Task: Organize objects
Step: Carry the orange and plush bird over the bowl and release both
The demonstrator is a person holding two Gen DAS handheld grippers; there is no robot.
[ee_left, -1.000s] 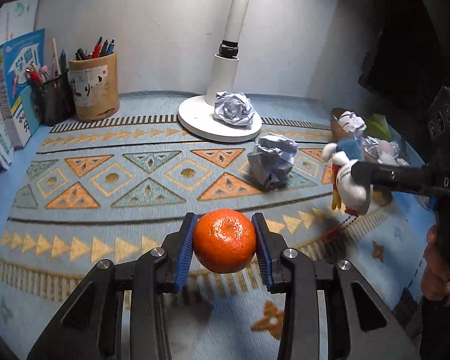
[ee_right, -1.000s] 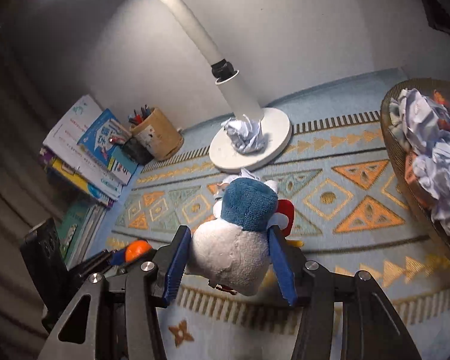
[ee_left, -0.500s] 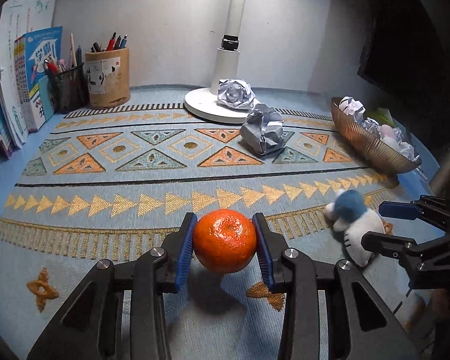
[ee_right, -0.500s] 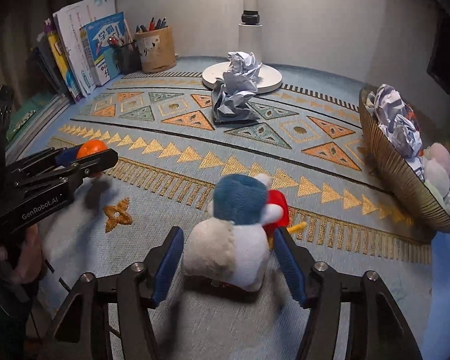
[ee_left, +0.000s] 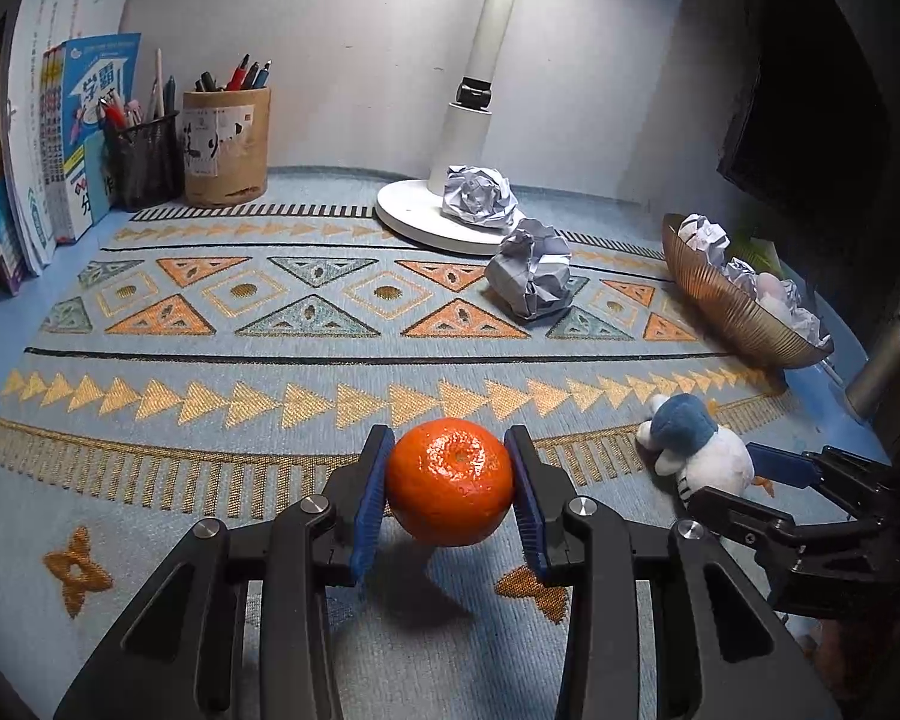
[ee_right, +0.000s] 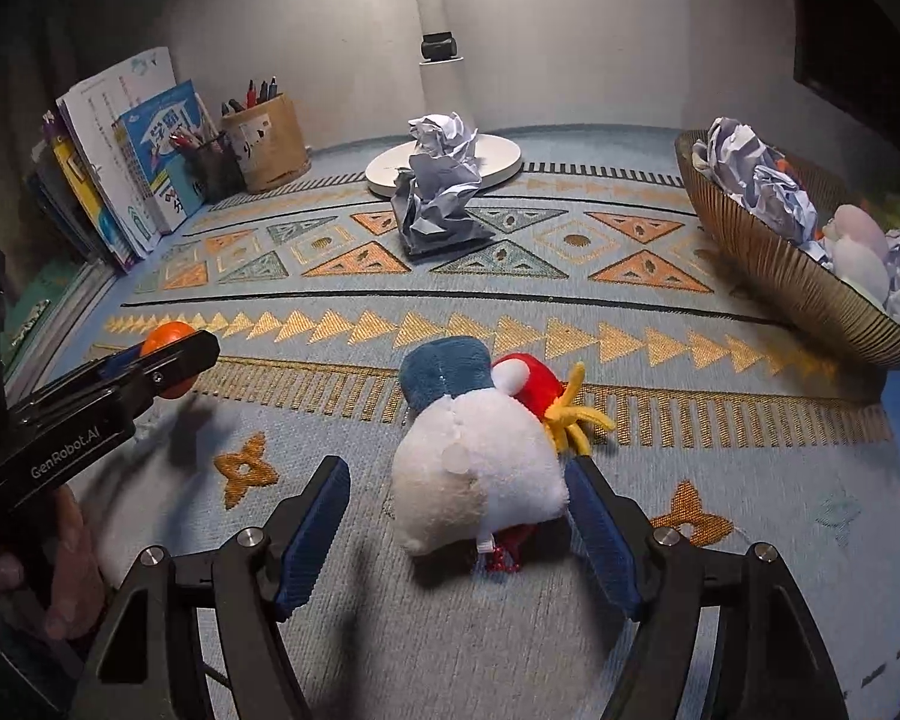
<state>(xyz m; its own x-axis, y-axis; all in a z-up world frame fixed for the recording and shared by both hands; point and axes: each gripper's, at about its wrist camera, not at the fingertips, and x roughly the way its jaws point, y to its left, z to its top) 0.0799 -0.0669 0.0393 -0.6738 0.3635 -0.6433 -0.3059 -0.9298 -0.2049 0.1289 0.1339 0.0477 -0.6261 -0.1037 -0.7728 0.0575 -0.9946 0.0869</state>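
Observation:
A mandarin orange (ee_left: 450, 489) hangs just above the patterned mat (ee_left: 210, 360), with my left gripper (ee_left: 449, 456) shut on it, both blue pads pressing its sides. The same orange (ee_right: 165, 333) shows at the left of the right wrist view. A white plush toy (ee_right: 480, 468) with a blue hat and red-and-yellow parts lies on the mat between the jaws of my right gripper (ee_right: 456, 480). Those jaws are opening. The left pad stands clear of the toy and the right pad is close beside it. The left wrist view has the toy (ee_left: 699, 450) at the right.
A ribbed brown bowl (ee_right: 768, 264) of crumpled paper balls stands at the right. One paper ball (ee_left: 531, 276) lies on the mat, another (ee_left: 479, 195) on the white lamp base (ee_left: 408, 213). Pen holders (ee_left: 225, 144) and books (ee_left: 42, 138) line the back left.
My right gripper came down with the plush toy, set it on the mat and let go as its jaws widened. The left gripper kept the orange and sank slightly.

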